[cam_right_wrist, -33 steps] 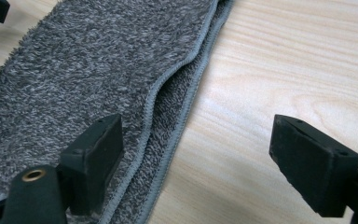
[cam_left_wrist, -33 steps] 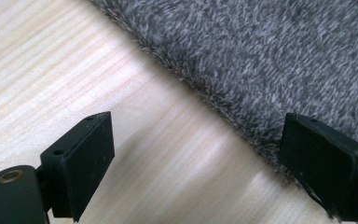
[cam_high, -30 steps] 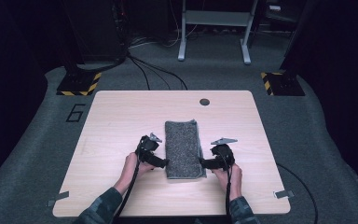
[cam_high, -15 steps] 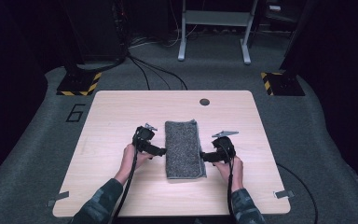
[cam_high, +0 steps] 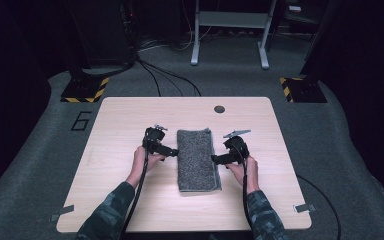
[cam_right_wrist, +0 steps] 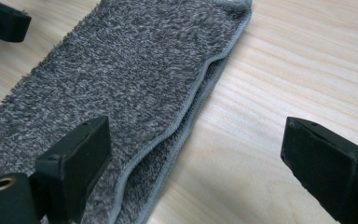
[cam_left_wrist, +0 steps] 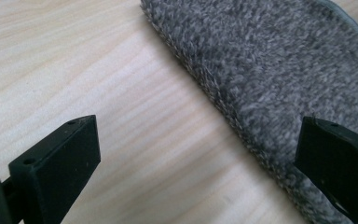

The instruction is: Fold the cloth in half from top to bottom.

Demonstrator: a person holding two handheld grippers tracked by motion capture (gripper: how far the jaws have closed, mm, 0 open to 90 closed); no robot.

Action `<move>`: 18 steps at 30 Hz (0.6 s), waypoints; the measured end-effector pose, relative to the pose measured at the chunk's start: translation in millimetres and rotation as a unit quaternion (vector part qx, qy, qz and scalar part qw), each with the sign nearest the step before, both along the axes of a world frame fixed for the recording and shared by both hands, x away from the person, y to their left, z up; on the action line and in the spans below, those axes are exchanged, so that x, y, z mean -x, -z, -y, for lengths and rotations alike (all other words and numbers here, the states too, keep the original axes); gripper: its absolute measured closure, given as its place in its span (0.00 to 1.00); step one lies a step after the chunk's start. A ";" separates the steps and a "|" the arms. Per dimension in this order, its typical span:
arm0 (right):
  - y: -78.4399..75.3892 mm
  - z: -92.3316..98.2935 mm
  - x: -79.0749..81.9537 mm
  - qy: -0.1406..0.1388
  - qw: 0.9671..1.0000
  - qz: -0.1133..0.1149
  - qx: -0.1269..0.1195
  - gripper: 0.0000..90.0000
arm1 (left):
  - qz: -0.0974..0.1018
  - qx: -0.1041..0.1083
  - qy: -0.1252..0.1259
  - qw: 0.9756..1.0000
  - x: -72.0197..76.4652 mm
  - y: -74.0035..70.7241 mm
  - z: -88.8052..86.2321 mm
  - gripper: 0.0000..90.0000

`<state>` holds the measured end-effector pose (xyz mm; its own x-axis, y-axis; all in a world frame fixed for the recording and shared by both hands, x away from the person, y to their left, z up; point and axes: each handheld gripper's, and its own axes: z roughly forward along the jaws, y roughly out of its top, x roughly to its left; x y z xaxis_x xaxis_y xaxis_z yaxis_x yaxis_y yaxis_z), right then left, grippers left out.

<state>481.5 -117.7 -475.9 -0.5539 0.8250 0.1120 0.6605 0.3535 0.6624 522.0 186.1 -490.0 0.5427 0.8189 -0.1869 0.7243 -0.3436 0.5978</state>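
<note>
High view: nearest you, your camouflage sleeves (cam_high: 111,216) come in from six o'clock, and your hands set the left gripper (cam_high: 169,151) at nine o'clock of the grey towel (cam_high: 196,159) and the right gripper (cam_high: 219,159) at three o'clock of it, each nosing in toward a long edge. The towel lies folded into a long strip in the middle of the wooden table (cam_high: 130,120), its length running from six to twelve o'clock, probably so you can take both sides at once. In the left gripper view the jaws stand spread with nothing between them but bare table and the towel's fuzzy folded edge (cam_left_wrist: 223,112). In the right gripper view your jaws have just been opening and now stand wide, straddling the hemmed edge (cam_right_wrist: 186,119) where the layers lie stacked and slightly offset; nothing is pinched. Farther off, toward twelve o'clock, a round dark grommet (cam_high: 219,108) sits in the tabletop, and beyond it the carpeted floor (cam_high: 230,75).
</note>
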 end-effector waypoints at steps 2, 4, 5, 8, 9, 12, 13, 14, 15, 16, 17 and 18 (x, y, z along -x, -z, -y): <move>-0.2 -0.9 -3.2 -0.005 1.000 0.000 0.002 0.09 | 0.001 0.002 -0.008 1.000 -3.9 0.2 2.1 0.00; -1.0 -2.5 -7.6 -0.006 1.000 -0.001 -0.001 0.09 | -0.001 0.000 -0.005 1.000 -9.0 0.3 3.5 0.00; -1.3 -3.7 -9.7 -0.005 1.000 -0.001 -0.002 0.09 | -0.001 0.000 -0.005 1.000 -9.0 0.3 3.5 0.00; -1.8 -6.3 -18.9 -0.008 1.000 -0.003 -0.004 0.10 | 0.004 0.000 -0.005 1.000 -17.3 -1.3 7.8 0.00; -2.1 -6.9 -20.9 -0.006 1.000 -0.004 -0.004 0.10 | 0.003 0.002 -0.007 1.000 -19.2 -1.5 9.3 0.00; -2.1 -8.6 -30.8 -0.010 1.000 -0.002 -0.001 0.11 | -0.004 0.008 -0.008 1.000 -26.3 -1.2 11.2 0.00; -1.7 -9.5 -33.8 -0.008 1.000 -0.004 -0.001 0.11 | -0.004 0.009 -0.006 1.000 -28.7 -1.0 11.5 0.01; -1.3 -10.4 -36.6 -0.009 1.000 -0.007 -0.002 0.11 | -0.005 0.009 -0.009 1.000 -30.4 -0.5 12.7 0.01; -0.9 -11.5 -39.5 -0.007 1.000 -0.007 -0.004 0.11 | -0.004 0.006 -0.008 1.000 -32.8 0.0 13.7 0.02; -0.6 -12.0 -42.1 -0.008 1.000 -0.003 -0.001 0.12 | -0.008 0.003 -0.003 1.000 -34.9 -0.3 14.3 0.02; -0.4 -13.0 -44.7 -0.007 1.000 -0.006 -0.003 0.12 | -0.005 0.004 -0.004 1.000 -36.8 0.3 15.8 0.03; -0.4 -14.2 -47.1 -0.008 1.000 -0.010 -0.007 0.13 | -0.006 0.001 -0.002 1.000 -39.0 -0.4 16.6 0.03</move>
